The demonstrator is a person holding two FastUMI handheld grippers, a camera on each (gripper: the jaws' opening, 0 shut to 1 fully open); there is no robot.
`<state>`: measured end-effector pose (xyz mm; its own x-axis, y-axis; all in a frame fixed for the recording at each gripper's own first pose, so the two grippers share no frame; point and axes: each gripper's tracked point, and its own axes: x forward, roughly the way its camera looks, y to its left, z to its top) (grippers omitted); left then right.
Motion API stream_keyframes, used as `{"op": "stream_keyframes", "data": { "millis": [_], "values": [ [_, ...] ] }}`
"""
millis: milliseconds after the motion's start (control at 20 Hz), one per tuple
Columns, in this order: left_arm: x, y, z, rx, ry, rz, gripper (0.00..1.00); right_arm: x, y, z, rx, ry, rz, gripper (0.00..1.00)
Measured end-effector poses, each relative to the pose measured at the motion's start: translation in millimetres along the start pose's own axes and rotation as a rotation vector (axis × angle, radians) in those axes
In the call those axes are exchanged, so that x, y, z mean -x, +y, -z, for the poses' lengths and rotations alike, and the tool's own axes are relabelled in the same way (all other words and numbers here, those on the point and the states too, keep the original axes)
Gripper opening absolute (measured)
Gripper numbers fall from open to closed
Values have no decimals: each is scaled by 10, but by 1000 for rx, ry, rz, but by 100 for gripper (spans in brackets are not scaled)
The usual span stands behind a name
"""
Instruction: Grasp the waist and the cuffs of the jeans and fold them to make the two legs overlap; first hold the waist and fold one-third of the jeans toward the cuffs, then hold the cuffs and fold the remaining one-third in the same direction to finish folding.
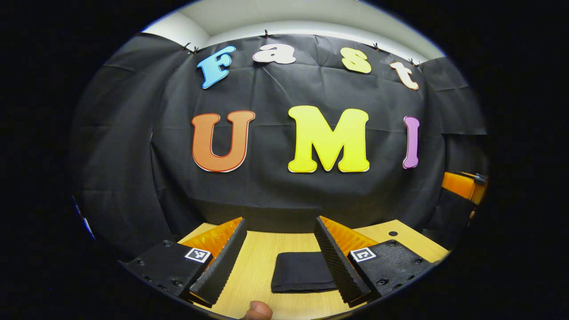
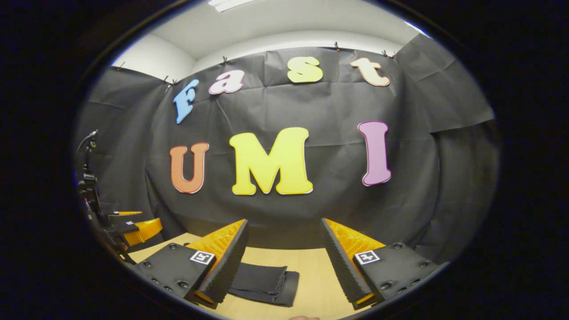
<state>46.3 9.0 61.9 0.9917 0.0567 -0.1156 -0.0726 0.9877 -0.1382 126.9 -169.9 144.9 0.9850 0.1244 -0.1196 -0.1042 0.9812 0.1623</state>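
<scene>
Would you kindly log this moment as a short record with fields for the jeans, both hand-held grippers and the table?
jeans: dark jeans folded into a compact stack, lying flat on the table, layered edges visible in the right gripper view
left hand-held gripper: open, above the table, holding nothing; also seen at the side of the right gripper view
right hand-held gripper: open, empty, jeans below its left finger
table: light wood
task state: folding looks finished

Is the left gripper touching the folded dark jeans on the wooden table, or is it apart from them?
Cannot tell. In the left gripper view the left gripper is open, and its right-hand finger overlaps the edge of the folded dark jeans on the wooden table; no contact or gap is plain.
</scene>
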Motion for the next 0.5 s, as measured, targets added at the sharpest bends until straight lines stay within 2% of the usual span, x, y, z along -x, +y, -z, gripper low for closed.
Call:
{"op": "stream_keyframes", "data": {
  "millis": [500],
  "values": [
    [157,-35,24,4,7,20,98,26,119,83,8,8,-2,98]
  ]
}}
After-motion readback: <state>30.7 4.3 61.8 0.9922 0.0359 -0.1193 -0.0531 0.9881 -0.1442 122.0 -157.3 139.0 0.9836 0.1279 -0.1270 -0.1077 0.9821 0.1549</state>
